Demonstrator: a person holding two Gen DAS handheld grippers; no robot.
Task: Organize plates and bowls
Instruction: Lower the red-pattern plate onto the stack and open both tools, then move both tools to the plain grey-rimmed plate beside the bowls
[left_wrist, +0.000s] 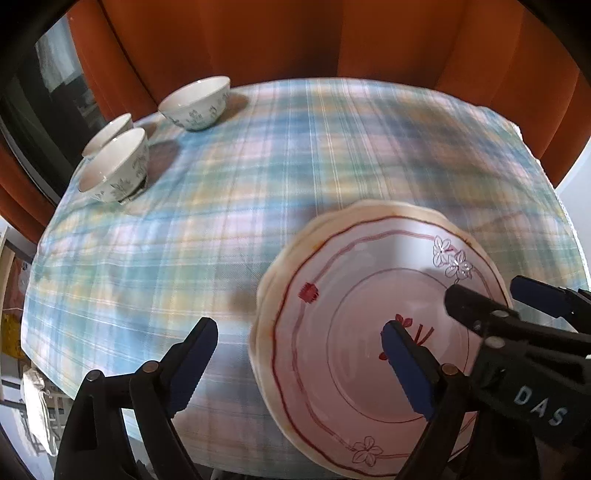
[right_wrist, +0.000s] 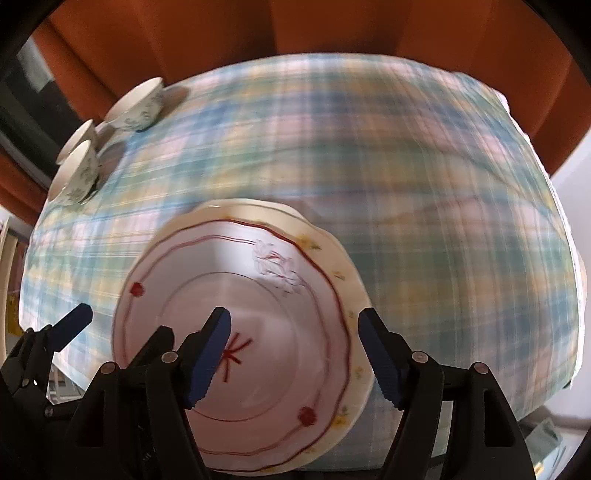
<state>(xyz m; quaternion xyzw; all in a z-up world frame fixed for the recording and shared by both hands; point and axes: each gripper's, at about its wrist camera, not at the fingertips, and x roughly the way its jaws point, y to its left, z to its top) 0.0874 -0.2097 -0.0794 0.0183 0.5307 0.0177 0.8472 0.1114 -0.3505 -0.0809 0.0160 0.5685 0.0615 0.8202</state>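
we see the third bowl (left_wrist: 106, 133) half hidden behind another, lower plate (right_wrist: 343, 295) mostly covered, tablecloth (right_wrist: 406, 184) smeared by blur

A pink plate (left_wrist: 354, 332) with a red wavy line and small flower drawings lies on top of a cream plate (right_wrist: 351, 306) with a scalloped edge, near the front of the table. Three white bowls (left_wrist: 194, 101) with green leaf patterns stand upright together at the far left corner.
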